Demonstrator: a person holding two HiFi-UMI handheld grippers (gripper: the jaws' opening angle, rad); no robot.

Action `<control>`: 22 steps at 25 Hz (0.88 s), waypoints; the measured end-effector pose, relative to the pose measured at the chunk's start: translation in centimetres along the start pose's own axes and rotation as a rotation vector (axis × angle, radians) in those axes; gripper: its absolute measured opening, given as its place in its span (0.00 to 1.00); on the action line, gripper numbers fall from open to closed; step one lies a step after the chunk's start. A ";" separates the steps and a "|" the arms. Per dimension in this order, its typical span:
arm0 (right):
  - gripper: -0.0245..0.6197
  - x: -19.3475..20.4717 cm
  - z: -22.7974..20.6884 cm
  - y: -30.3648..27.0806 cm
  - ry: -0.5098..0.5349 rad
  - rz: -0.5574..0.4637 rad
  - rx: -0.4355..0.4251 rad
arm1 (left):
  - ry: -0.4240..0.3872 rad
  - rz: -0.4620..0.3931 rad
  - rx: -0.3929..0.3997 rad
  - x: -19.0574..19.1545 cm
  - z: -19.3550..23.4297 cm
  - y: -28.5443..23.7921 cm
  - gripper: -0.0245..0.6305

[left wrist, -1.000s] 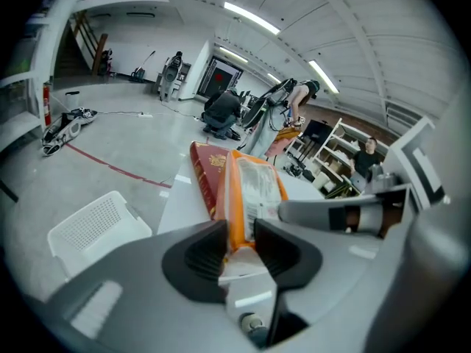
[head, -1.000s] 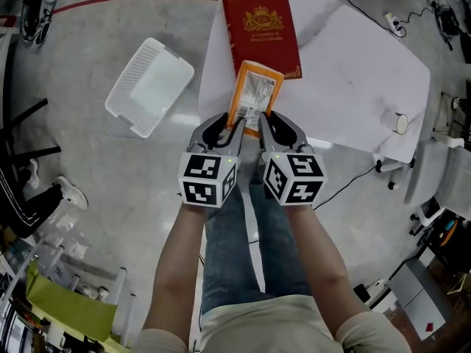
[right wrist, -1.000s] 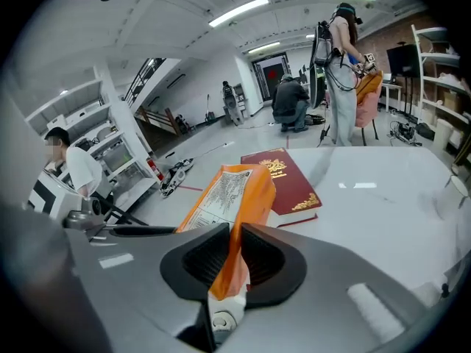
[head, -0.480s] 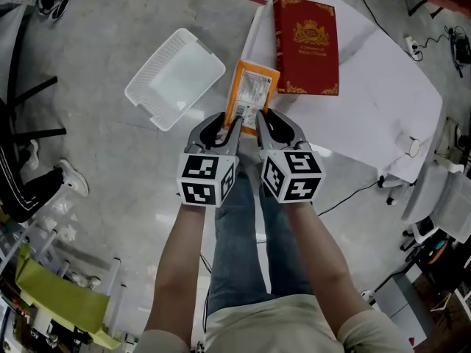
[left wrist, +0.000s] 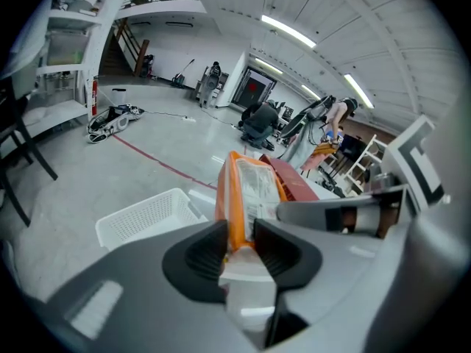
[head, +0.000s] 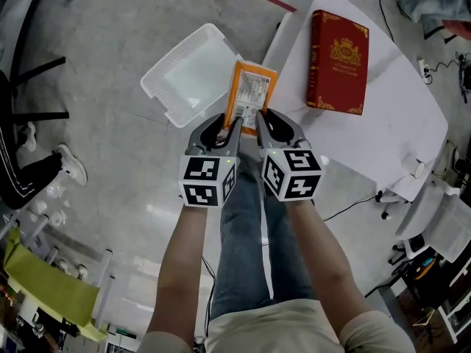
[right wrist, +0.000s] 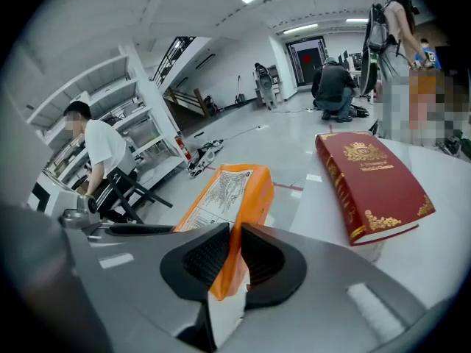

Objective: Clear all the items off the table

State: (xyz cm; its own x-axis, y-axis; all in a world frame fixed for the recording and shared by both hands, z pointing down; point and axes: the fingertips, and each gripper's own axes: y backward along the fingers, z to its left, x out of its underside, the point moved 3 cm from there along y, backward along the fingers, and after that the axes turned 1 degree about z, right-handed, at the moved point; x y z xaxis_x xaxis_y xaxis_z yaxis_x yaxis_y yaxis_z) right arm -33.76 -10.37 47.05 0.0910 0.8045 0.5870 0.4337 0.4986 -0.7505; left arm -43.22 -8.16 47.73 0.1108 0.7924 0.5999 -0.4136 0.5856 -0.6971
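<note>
Head view is showing us holding the flat orange packet with a white printed label clear of the white worktop, out over the grey floor at the near corner of the white plastic mesh basket. The left claw and the right claw are both clenched on the packet's near edge, side by side. Each gripper view is confirming it, with the pads pinching the thin seal and no gap showing. The red hardback book with gold ornament is lying flat on the worktop, well apart from the packet, so by our judgement the clearing is only partly done.

To do this step well, we are aiming to bring the whole packet inside the basket's rim before letting go. From this steep angle it seems to overlap only the corner, and we cannot tell how high above the rim it is. We are planning to hold both wrists level so the packet is not twisting, lower it close to the basket's bottom, and release both claws together so neither side is dragging it over the wall.
</note>
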 end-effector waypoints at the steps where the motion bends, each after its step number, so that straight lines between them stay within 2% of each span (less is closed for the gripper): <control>1: 0.11 0.0 0.4 -0.5 0.006 0.006 -0.006 | 0.007 -0.001 -0.008 0.1 0.6 0.1 0.22; 22: 0.11 1.3 5.6 -11.8 0.128 0.152 -0.105 | 0.167 -0.009 -0.158 2.6 11.4 -1.9 0.22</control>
State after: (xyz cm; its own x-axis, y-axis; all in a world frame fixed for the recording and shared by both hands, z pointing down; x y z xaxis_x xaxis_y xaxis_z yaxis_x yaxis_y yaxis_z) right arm -43.80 -13.42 54.98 0.2726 0.8167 0.5086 0.4963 0.3334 -0.8015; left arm -52.45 -9.17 55.07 0.2668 0.7969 0.5420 -0.2670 0.6015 -0.7529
